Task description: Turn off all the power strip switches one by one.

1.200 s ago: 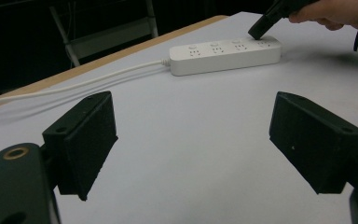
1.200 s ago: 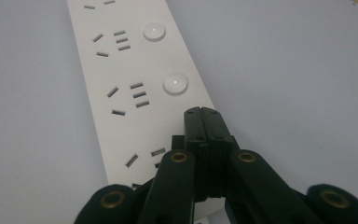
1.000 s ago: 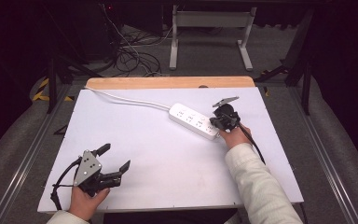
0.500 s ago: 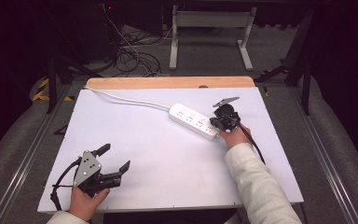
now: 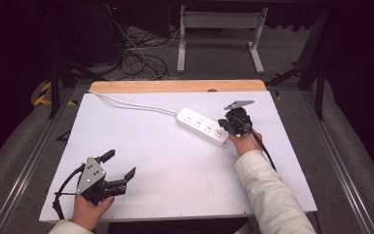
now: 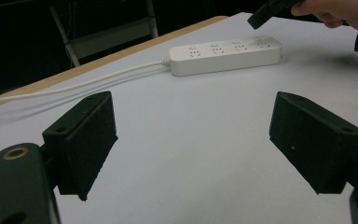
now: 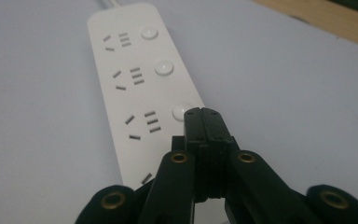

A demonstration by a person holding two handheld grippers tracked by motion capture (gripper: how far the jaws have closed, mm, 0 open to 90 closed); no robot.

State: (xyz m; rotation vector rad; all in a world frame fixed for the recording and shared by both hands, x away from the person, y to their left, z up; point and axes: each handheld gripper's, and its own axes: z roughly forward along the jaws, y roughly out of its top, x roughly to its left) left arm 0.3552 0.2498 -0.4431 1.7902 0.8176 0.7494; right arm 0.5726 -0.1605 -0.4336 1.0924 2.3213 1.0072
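Observation:
A white power strip [image 5: 203, 126] with several sockets and round buttons lies across the middle of the white table [image 5: 175, 165], its white cord [image 5: 131, 104] running to the back left. My right gripper [image 5: 228, 125] is shut with nothing in it and sits over the strip's near end. In the right gripper view its closed tips [image 7: 204, 114] are right beside the third round button [image 7: 181, 111]; contact cannot be told. My left gripper [image 5: 118, 164] rests near the front left corner, jaws wide open and empty. The left gripper view shows the power strip [image 6: 224, 55] far ahead.
A wooden strip [image 5: 177, 86] runs along the table's far edge. Beyond it stand a metal frame [image 5: 219, 34] and tangled cables [image 5: 136, 56] on the floor. Metal rails [image 5: 24, 165] flank the table on both sides.

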